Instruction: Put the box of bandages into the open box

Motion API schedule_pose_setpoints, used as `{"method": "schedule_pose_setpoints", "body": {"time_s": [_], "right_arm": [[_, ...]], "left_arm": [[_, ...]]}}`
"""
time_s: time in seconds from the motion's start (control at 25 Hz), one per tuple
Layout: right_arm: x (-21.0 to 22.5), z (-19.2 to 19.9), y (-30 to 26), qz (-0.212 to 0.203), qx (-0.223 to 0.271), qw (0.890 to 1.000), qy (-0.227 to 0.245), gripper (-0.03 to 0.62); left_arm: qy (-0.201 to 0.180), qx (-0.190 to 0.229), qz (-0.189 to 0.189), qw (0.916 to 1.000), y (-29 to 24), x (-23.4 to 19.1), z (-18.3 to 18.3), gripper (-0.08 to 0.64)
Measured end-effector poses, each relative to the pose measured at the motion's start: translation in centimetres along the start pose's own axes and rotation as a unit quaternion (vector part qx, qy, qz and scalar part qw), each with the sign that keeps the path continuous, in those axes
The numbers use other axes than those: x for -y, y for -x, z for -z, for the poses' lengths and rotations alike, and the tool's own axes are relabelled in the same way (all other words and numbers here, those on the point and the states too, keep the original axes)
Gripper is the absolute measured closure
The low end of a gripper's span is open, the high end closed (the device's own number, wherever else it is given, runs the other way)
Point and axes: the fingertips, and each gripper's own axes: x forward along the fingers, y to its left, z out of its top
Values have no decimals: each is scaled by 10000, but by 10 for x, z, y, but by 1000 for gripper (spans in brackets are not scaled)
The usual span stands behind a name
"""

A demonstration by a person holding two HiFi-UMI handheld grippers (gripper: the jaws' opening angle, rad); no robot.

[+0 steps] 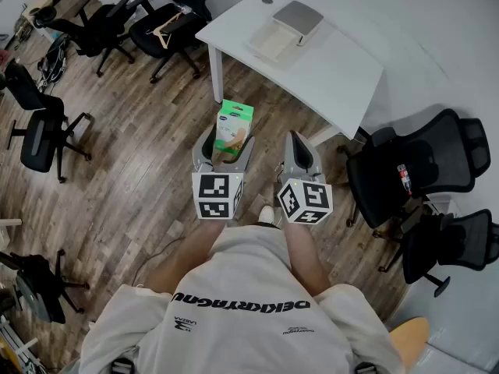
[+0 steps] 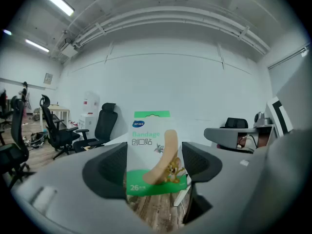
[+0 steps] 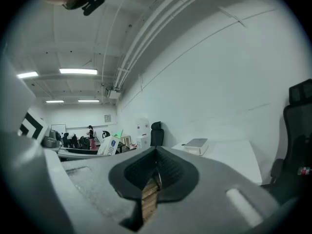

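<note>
The box of bandages is green and white with a cartoon plaster printed on it. It stands upright between the jaws of my left gripper, held in the air above the wood floor. Seen in the left gripper view, the bandage box fills the gap of the left gripper, with both pads against its sides. My right gripper hangs beside it, jaws together and holding nothing; the right gripper shows only a thin slit. The open box, white with a raised grey lid, sits on the white table ahead.
Black office chairs stand to the right, behind the table and at the left. The table's white leg is just ahead of the held box. The person's legs and shirt fill the lower frame.
</note>
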Motion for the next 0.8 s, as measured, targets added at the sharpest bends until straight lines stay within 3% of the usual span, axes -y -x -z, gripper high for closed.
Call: {"method": "schedule_pose_setpoints", "body": {"time_s": [0.36,0.8], "right_arm": [[29,-19,14,-247,81,9997,34,595],[88,-31,-4,-617,129,9980,85,594]], "left_arm": [[-3,92,-247,9997,0,40,-9,199],[-49,209,-563,9982,-49,80,-15,199]]}}
